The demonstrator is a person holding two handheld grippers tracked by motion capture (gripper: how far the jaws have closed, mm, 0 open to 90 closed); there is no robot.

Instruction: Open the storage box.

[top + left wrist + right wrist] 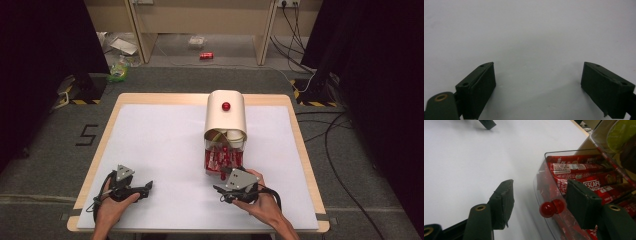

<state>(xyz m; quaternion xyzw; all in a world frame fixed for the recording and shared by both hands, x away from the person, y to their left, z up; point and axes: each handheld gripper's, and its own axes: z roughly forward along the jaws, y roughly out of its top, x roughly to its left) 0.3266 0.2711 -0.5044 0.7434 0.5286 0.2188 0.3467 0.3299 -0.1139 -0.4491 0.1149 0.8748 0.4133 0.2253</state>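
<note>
Clear plastic drawer [554, 195] with small red ball knob [547, 209] on its front, pulled out from the base of a cream round-topped dispenser box [226, 116]; packed with red Nescafé sachet sticks [584, 180] lying flat; mid-table, right of centre

My left gripper [146, 187] rests low, fingers [477, 87] spread wide; my right gripper [218, 190], hand-held, likewise has its fingers [502, 203] parted.

High view looks forward and down over the whole table [150, 140]; both gripper views sit close above its white top, the right sharing the box [574, 182]
</note>
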